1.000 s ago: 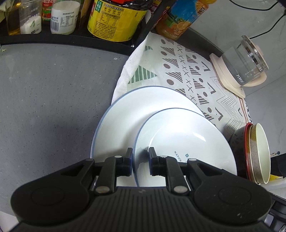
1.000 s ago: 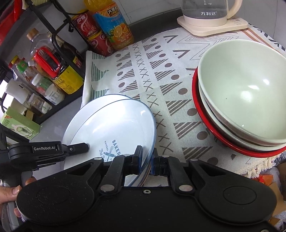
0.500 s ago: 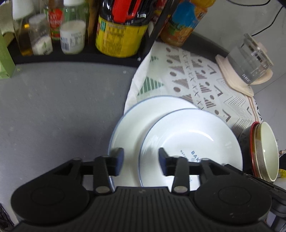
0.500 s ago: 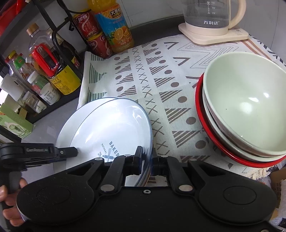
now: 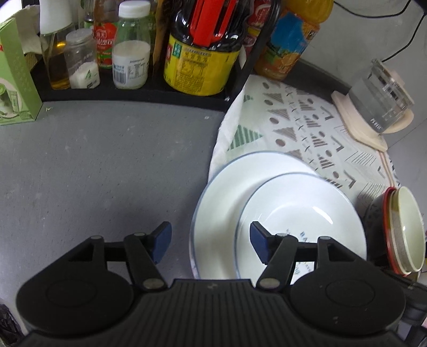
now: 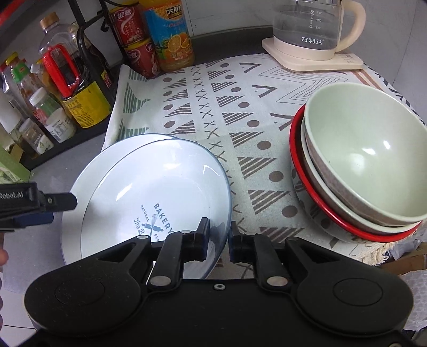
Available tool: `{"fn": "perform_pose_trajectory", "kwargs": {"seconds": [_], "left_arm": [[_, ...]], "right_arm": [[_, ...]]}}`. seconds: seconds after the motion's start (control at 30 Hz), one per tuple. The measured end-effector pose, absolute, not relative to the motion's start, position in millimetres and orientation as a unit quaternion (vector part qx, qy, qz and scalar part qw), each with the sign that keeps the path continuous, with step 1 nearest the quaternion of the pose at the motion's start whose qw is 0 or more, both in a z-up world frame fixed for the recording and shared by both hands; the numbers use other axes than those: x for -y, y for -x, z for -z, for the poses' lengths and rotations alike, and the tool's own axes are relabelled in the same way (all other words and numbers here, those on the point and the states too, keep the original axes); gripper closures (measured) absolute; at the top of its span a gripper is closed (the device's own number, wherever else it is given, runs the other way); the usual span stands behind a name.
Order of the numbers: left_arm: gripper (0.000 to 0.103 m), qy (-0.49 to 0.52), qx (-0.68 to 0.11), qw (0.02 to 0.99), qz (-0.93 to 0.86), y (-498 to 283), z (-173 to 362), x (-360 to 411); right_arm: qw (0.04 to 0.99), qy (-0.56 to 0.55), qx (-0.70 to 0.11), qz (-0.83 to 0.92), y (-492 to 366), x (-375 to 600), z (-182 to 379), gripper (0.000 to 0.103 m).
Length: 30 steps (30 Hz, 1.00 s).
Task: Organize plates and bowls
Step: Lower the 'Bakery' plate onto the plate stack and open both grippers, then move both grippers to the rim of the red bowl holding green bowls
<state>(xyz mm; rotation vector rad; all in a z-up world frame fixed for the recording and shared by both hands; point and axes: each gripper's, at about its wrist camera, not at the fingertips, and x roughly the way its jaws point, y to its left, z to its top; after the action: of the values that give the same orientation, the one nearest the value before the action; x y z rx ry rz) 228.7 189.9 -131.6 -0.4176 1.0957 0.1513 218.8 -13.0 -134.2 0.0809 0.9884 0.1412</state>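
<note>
The upper white plate (image 6: 149, 197), blue-rimmed and printed "BAKERY" in its well, lies on a larger white plate (image 6: 88, 165) of the same kind, shifted toward the cloth side so a crescent of the lower one shows. Both sit where the patterned cloth (image 6: 240, 112) meets the bare grey surface (image 5: 106, 165), the lower plate overlapping the cloth's edge.

The right gripper (image 6: 217, 237) straddles the near rim of the upper plate; its jaws are opening, with the rim between them, and a narrow gap shows on either side of the rim, so the pads no longer clamp it. The left gripper (image 5: 210, 241) is over the opposite side of the plates; its jaws are opening, standing wide, one finger over the grey surface, the other over the upper plate's well, touching neither as far as can be seen.

On the cloth near the right edge stands a stack of bowls (image 6: 365, 162): a pale green bowl inside a grey-speckled one, inside a red-rimmed one. A glass kettle (image 6: 315, 24) on its cream base occupies the cloth's far corner. Along the far-left edge, a black rack (image 5: 133, 93) holds sauce bottles and jars, with an orange juice bottle (image 6: 170, 34) and red cans beside it.
</note>
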Motion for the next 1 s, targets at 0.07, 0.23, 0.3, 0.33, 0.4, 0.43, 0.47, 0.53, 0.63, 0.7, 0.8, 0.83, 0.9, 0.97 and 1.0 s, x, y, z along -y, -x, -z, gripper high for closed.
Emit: {"fn": "perform_pose_trajectory", "kwargs": {"seconds": [0.07, 0.23, 0.3, 0.33, 0.4, 0.43, 0.47, 0.53, 0.63, 0.7, 0.8, 0.83, 0.9, 0.97, 1.0], "left_arm": [[0.04, 0.2, -0.521, 0.826, -0.075, -227, 137, -191], [0.04, 0.195, -0.524, 0.825, -0.086, -222, 146, -192], [0.041, 0.195, -0.524, 0.824, -0.093, -220, 148, -194], [0.042, 0.198, -0.525, 0.823, -0.093, -219, 149, -196], [0.048, 0.211, -0.518, 0.825, -0.084, -215, 148, -199], [0.05, 0.212, -0.514, 0.827, -0.081, -214, 147, -199], [0.055, 0.215, -0.512, 0.828, -0.077, -213, 147, -199], [0.065, 0.223, -0.509, 0.828, -0.071, -212, 146, -198], [0.07, 0.219, -0.508, 0.83, -0.07, -212, 144, -195], [0.069, 0.217, -0.512, 0.828, -0.072, -212, 143, -195], [0.066, 0.207, -0.515, 0.828, -0.079, -212, 139, -194], [0.065, 0.198, -0.514, 0.831, -0.082, -212, 136, -193], [0.061, 0.185, -0.515, 0.833, -0.086, -211, 131, -192], [0.054, 0.187, -0.516, 0.832, -0.079, -211, 127, -192], [0.047, 0.188, -0.515, 0.833, -0.078, -211, 124, -191]], "right_arm": [[0.877, -0.037, -0.474, -0.067, -220, 12, 136, 0.088], [0.874, -0.036, -0.48, -0.068, -223, 7, 139, 0.086], [0.872, -0.038, -0.484, -0.068, -224, 5, 141, 0.085], [0.872, -0.036, -0.484, -0.065, -225, 4, 142, 0.085], [0.872, -0.039, -0.484, -0.066, -226, 3, 142, 0.081], [0.872, -0.04, -0.483, -0.068, -227, 3, 143, 0.079], [0.872, -0.039, -0.483, -0.069, -227, 3, 143, 0.079], [0.872, -0.038, -0.483, -0.069, -226, 3, 142, 0.079], [0.872, -0.042, -0.483, -0.071, -225, 4, 142, 0.078], [0.871, -0.044, -0.484, -0.071, -225, 5, 142, 0.078], [0.87, -0.047, -0.485, -0.073, -225, 5, 140, 0.076], [0.871, -0.048, -0.484, -0.073, -224, 5, 139, 0.076], [0.872, -0.055, -0.481, -0.077, -222, 7, 136, 0.074], [0.873, -0.061, -0.477, -0.083, -219, 7, 130, 0.067], [0.875, -0.061, -0.473, -0.084, -218, 7, 127, 0.058]]}}
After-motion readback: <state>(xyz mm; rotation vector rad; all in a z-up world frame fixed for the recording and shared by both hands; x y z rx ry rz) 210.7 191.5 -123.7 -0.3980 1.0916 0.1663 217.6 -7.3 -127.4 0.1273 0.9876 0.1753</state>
